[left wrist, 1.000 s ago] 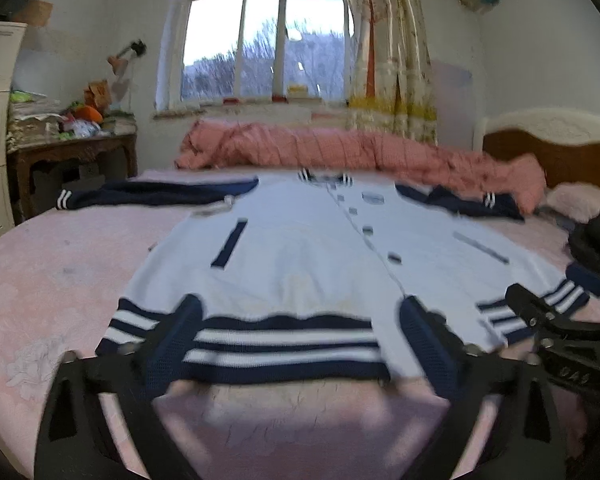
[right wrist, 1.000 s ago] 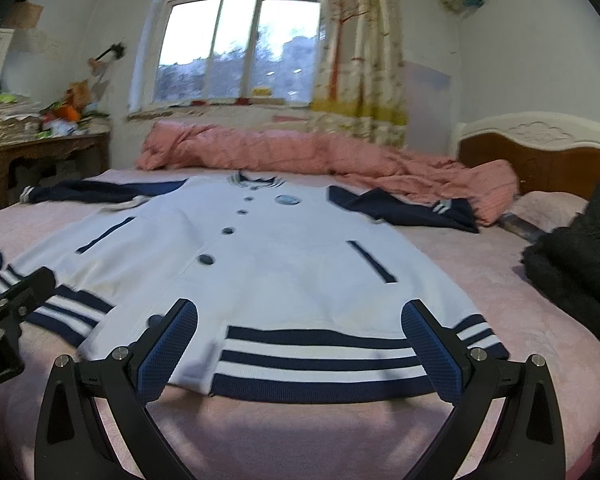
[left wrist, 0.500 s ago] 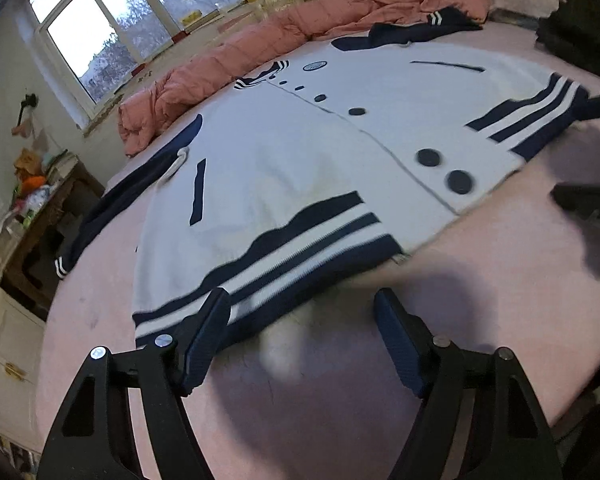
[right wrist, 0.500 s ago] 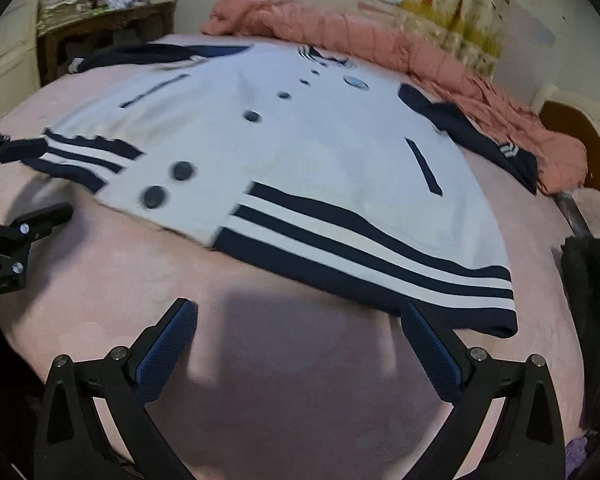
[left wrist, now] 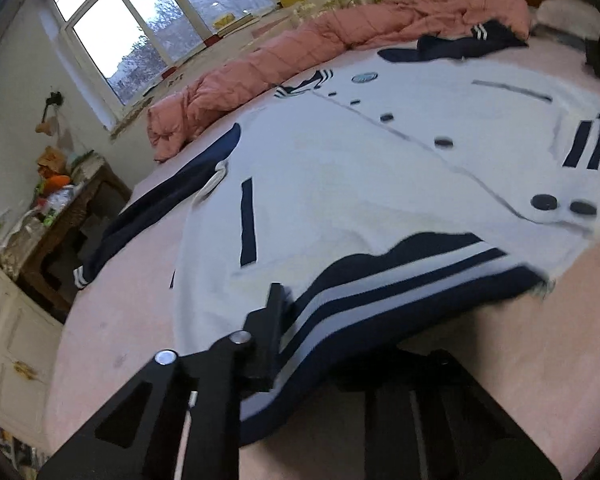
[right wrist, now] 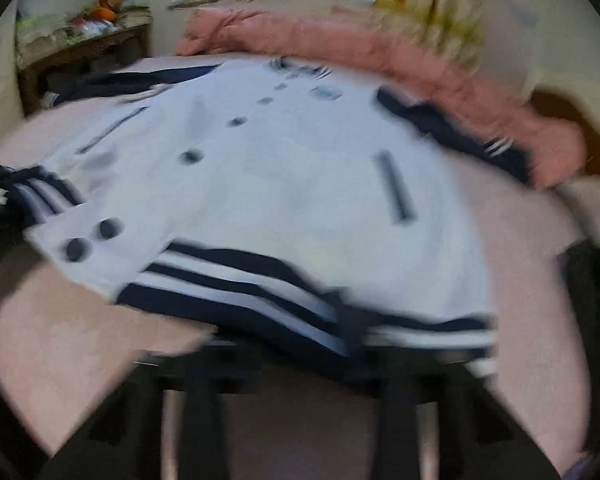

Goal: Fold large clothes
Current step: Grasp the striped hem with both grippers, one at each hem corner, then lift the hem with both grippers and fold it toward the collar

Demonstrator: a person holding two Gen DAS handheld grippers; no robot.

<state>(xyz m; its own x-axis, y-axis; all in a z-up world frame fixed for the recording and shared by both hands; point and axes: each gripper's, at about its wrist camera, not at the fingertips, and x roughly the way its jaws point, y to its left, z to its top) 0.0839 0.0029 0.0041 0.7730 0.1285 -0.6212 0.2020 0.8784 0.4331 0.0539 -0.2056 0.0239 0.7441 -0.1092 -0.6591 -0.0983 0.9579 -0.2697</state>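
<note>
A large white jacket [left wrist: 340,184] with navy sleeves, dark buttons and a navy-striped hem lies spread on the pink bed [left wrist: 112,308]. My left gripper [left wrist: 296,344] is shut on the jacket's striped hem at its left front part, and the hem is lifted off the bed. The right wrist view is blurred. There the jacket [right wrist: 292,184] fills the middle and my right gripper [right wrist: 324,356] sits at the striped hem [right wrist: 260,296], which drapes over it and hides the fingertips.
A pink quilt [left wrist: 300,52] is bunched along the far side of the bed under the window [left wrist: 148,28]. A cluttered wooden table [left wrist: 60,216] stands at the left. A dark pile of clothes [right wrist: 592,304] lies at the right bed edge.
Both grippers moved down and forward onto the striped hem. The left one closed on it and raised it. The right one went from open in front of the hem to under it.
</note>
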